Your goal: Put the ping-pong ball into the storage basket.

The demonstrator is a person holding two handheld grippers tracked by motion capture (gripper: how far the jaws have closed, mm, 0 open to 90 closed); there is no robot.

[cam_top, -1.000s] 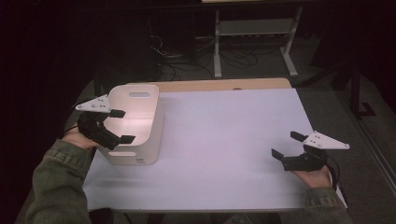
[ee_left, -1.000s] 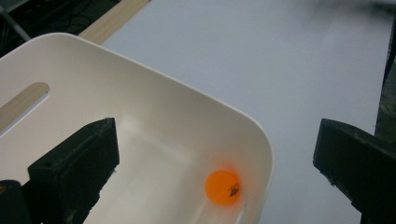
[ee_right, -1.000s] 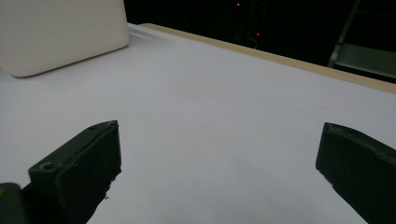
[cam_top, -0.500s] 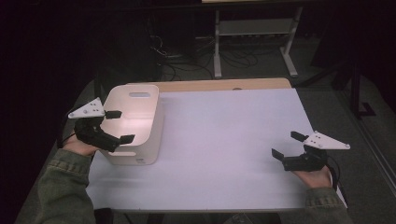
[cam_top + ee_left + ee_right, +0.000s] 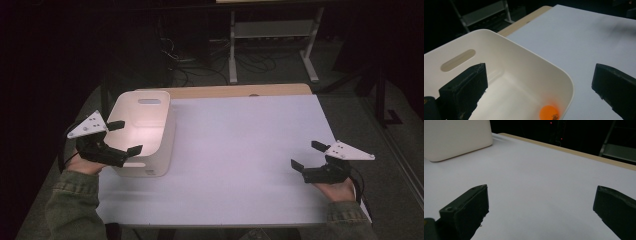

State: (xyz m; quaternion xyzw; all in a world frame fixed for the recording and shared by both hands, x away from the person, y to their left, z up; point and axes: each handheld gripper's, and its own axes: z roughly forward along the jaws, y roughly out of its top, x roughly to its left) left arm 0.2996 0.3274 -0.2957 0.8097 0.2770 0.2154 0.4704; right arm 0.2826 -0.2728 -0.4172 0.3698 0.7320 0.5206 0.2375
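While the left gripper (image 5: 122,137) hangs over the near left corner of the white bin (image 5: 150,117), its jaws stand wide apart and hold nothing; one jaw sits above the bin's hollow and the other past its near rim. That placement reads, to my judgement, as a hand parked right above the drop spot, since an orange ball (image 5: 549,112) lies on the floor of the bin, close to the near wall. The bin itself stands at the left edge of the white table (image 5: 250,145), its handle slot on the far wall turned away from the person, so its open top is easy to reach from that side.

Well apart on the right, the right gripper (image 5: 307,156) rests low by the near right part of the table, jaws equally wide and empty, pointing across the bare surface toward the bin. It seems simply to be waiting, out of the way of the work.

From the high view the ball cannot be made out, as the bin's inside is washed out by light. The ball's lower edge is cut off in the left gripper view, and its small dark print is too blurred to read. Beyond the table the room is dark; a pale metal rack (image 5: 272,30) and some cables can just be made out.
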